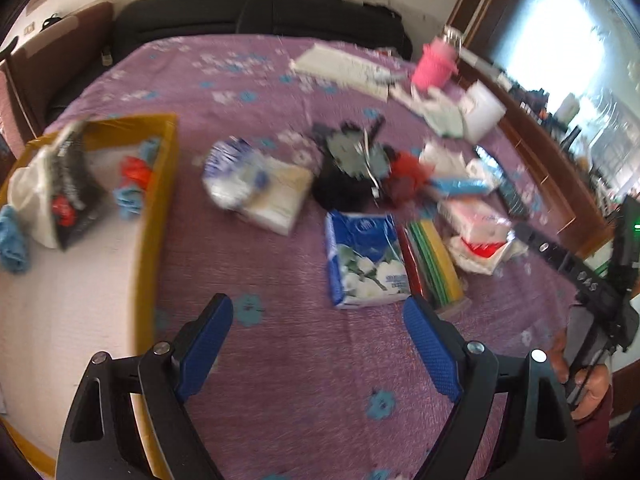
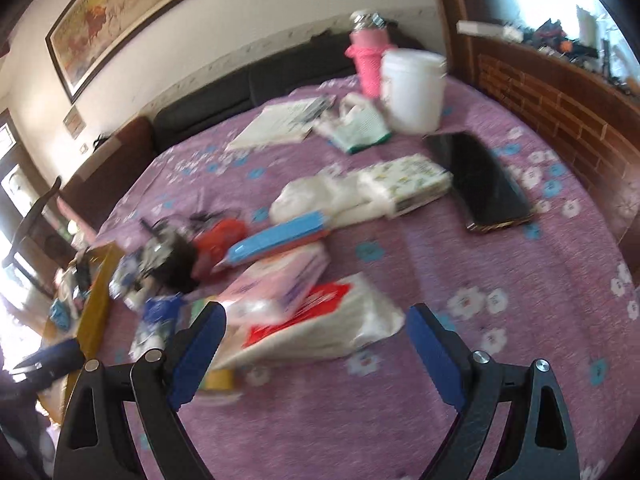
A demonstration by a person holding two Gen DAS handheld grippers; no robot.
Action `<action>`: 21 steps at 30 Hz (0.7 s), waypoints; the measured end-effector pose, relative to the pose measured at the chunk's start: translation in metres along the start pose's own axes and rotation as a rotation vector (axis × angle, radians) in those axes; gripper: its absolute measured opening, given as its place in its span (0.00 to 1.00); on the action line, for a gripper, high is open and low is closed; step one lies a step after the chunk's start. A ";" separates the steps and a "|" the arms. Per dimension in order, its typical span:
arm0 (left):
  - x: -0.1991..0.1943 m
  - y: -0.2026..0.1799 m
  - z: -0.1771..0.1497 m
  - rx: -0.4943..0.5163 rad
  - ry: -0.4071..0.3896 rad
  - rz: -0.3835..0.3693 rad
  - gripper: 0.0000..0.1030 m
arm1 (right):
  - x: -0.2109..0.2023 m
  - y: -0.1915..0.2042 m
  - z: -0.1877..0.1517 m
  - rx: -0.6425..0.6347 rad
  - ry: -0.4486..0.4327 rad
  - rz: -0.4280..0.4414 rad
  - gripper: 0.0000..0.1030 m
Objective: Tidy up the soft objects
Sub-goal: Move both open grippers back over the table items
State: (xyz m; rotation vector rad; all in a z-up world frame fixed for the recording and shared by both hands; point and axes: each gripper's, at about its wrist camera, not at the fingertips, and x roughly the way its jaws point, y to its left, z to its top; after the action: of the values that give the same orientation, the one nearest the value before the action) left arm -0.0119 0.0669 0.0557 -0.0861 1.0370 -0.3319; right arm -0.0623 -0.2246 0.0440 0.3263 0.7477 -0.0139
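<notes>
My left gripper [image 1: 318, 320] is open and empty above the purple flowered cloth [image 1: 280, 360]. Just ahead of it lies a blue tissue pack [image 1: 366, 260] beside a stack of coloured cloths [image 1: 434, 266]. A yellow box [image 1: 156, 208] at the left holds blue cloths, a red bag and a black-and-white bag. My right gripper [image 2: 316, 320] is open and empty over a white pack with a red label [image 2: 320, 320], with a pink tissue pack [image 2: 276, 280] on it. The frames are blurred.
A black and red heap [image 1: 360, 168] and a wrapped tissue pack [image 1: 256, 184] lie mid-table. A pink bottle [image 2: 368, 56], a white tub [image 2: 414, 88], a phone [image 2: 484, 180], a blue pouch [image 2: 276, 242] and a patterned pack [image 2: 408, 182] lie farther back. A dark sofa [image 1: 256, 16] stands behind.
</notes>
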 end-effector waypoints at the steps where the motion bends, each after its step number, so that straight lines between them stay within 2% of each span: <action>1: 0.008 -0.006 0.001 0.007 0.008 0.008 0.84 | 0.000 -0.003 -0.001 0.005 -0.022 -0.006 0.91; 3: 0.016 -0.013 0.005 0.019 0.011 0.024 0.84 | -0.001 -0.011 -0.004 0.022 -0.053 -0.007 0.91; 5: 0.023 -0.020 0.008 0.037 0.002 0.051 0.84 | 0.003 -0.019 -0.005 0.037 -0.044 -0.018 0.91; 7: 0.030 -0.025 0.013 0.050 -0.006 0.072 0.84 | 0.001 -0.025 -0.003 0.059 -0.051 0.010 0.91; 13: 0.049 -0.029 0.019 0.047 -0.002 0.075 0.84 | 0.008 -0.030 -0.004 0.083 -0.007 0.050 0.91; 21: 0.064 -0.037 0.016 0.077 -0.017 0.096 0.84 | 0.007 -0.032 -0.005 0.093 -0.014 0.062 0.91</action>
State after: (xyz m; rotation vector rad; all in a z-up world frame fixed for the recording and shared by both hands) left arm 0.0227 0.0106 0.0192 0.0297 1.0066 -0.2831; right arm -0.0647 -0.2526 0.0270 0.4375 0.7240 0.0081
